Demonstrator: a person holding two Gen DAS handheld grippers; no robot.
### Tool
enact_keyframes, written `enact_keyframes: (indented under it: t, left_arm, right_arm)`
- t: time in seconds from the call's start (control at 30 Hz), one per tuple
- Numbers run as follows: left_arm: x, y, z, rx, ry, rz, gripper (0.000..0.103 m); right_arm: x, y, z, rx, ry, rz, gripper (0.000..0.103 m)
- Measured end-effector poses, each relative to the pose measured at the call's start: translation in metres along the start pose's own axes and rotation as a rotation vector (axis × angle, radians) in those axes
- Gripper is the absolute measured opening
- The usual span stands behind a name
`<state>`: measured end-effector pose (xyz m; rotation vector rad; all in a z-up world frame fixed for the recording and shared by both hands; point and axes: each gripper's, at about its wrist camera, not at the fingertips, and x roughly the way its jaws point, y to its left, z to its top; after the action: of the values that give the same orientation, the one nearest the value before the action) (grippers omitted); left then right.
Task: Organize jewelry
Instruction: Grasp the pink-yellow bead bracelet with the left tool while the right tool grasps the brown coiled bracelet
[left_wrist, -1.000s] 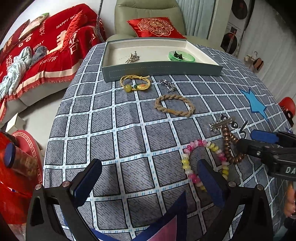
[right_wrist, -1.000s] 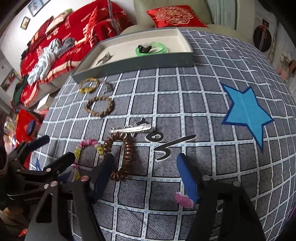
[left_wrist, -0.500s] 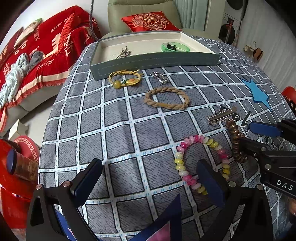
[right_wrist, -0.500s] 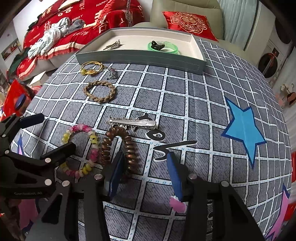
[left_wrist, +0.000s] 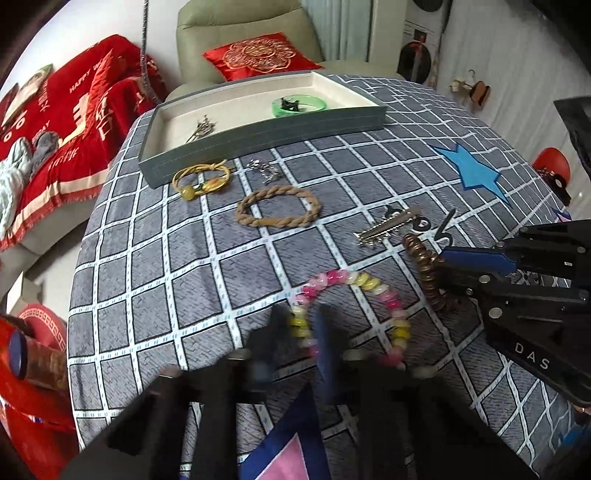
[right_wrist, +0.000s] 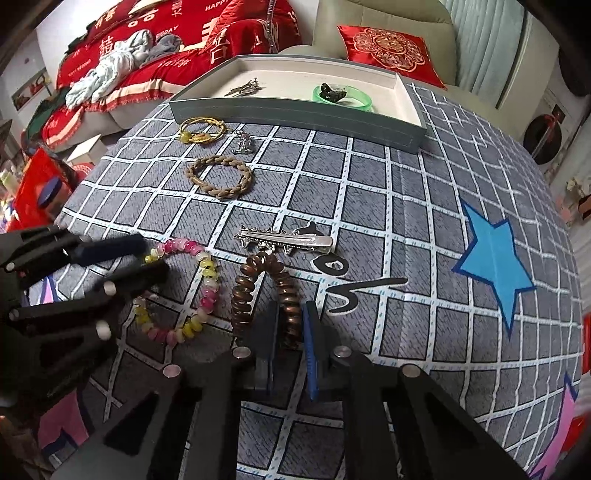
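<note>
Tray (left_wrist: 266, 129) holds green bangle (left_wrist: 299, 104); left tongs (left_wrist: 301, 332) pinch beads (left_wrist: 369, 284), right tongs (right_wrist: 290, 332) coil (right_wrist: 243, 291)

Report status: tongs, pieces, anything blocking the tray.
Left tongs shut on beaded bracelet. Right tongs shut on brown coil tie. Silver clip touching coil. Tray path unobstructed.

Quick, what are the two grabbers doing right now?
Left gripper: shut on the pink and yellow bead bracelet.
Right gripper: shut on the brown spiral hair tie.
</note>
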<state>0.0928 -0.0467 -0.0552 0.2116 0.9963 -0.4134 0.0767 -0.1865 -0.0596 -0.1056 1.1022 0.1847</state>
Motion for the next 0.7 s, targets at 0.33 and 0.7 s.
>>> enact_keyframes:
  t: [0.33, 0.7]
  left_arm:
    - [-0.015, 0.021, -0.005, -0.127, -0.04, -0.119, 0.026]
    - [-0.037, 0.036, 0.006, -0.171, -0.103, -0.143, 0.026]
  right_arm:
    - [-0.015, -0.02, -0.004, 0.099, -0.03, 0.034, 0.014]
    - [-0.03, -0.032, 0.001, 0.156, -0.073, 0.063, 0.014]
